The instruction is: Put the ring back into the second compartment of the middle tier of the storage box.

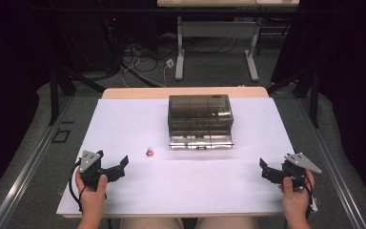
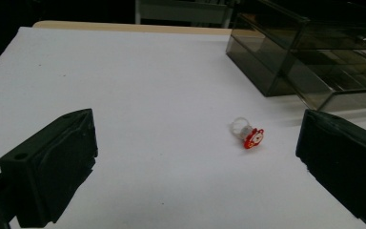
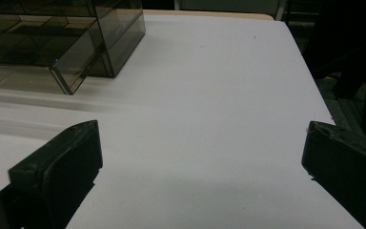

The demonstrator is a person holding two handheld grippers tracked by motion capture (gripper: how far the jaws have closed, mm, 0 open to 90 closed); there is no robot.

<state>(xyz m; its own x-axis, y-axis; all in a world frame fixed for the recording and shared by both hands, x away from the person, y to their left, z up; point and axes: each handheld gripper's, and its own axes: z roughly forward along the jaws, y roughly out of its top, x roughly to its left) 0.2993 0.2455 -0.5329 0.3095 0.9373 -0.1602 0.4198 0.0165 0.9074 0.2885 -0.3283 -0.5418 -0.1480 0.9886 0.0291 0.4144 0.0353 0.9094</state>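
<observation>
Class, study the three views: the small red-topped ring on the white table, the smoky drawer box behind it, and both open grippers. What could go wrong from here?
1. The ring is tiny against the left gripper, whose jaws stand wide; it may slip or skid on the smooth table.
2. The drawer box is close beyond the ring, so a jaw could bump it.
3. The right gripper faces bare table, so it cannot steady anything.

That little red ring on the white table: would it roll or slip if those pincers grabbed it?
The ring looks tiny and light, so a nudge would probably skid it across the smooth table. Its clear round band might roll; the flat red top may stop that. The left gripper stands open, wide enough.
</observation>
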